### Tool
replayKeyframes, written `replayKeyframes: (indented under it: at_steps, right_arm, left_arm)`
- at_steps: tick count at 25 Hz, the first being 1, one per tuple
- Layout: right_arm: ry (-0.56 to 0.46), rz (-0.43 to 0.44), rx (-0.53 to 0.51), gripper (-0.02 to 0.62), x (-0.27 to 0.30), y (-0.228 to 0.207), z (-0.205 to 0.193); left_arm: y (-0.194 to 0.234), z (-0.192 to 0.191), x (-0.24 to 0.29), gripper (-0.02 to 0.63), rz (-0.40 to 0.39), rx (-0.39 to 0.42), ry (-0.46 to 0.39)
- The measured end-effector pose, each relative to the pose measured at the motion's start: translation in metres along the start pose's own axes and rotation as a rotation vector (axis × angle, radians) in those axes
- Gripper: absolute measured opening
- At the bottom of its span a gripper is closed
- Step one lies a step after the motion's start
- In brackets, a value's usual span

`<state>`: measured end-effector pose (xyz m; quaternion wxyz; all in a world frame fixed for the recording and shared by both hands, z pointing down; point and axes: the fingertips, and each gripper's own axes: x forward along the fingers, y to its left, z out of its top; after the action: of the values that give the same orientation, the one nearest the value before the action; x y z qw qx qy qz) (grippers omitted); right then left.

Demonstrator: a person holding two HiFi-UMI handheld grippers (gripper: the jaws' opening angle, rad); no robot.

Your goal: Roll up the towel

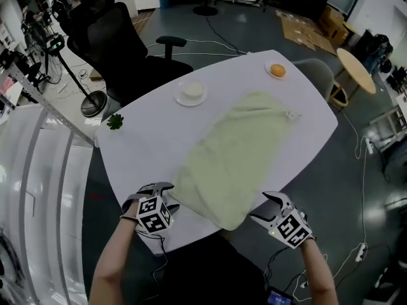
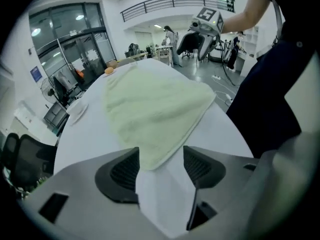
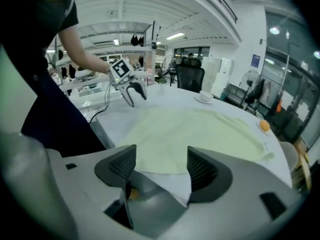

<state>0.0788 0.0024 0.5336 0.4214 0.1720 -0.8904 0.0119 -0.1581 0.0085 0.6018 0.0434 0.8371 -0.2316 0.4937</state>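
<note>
White table (image 1: 152, 126), pale green towel (image 1: 235, 151) spread flat. Our left gripper (image 1: 168, 196) and right gripper (image 1: 261, 210) gape at its near edge, nothing clamped. Next we likely pinch 2 corners and roll away.

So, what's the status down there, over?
Left gripper open, corner of towel between its jaws, not pinched. Right gripper open, just short of the edge. Towel flat, unrolled. Plates sit clear.

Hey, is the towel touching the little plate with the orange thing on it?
Apart. The head view shows bare table between the towel and the plate.
</note>
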Motion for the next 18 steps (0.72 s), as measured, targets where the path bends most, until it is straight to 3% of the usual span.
replayKeyframes:
  at_steps: [3,6,10,14,18]
  right_arm:
    - [0.015,0.072,-0.062,0.322,0.016,0.045,-0.003]
    - [0.025,0.129,-0.112,0.311,0.030,0.084,-0.009]
    - [0.051,0.184,-0.188,0.299,0.048,0.126,-0.018]
    - [0.099,0.123,-0.264,0.260,0.064,0.135,-0.034]
    - [0.139,0.009,-0.341,0.213,0.081,0.128,-0.046]
  left_arm:
    - [0.006,-0.016,0.001,0.289,0.011,0.129,0.070]
    - [0.011,-0.022,0.007,0.238,0.005,0.250,0.111]
    - [0.010,-0.028,0.016,0.202,-0.035,0.335,0.143]
    - [0.005,-0.027,0.017,0.188,-0.075,0.375,0.149]
    - [-0.005,-0.031,0.018,0.112,-0.096,0.398,0.163]
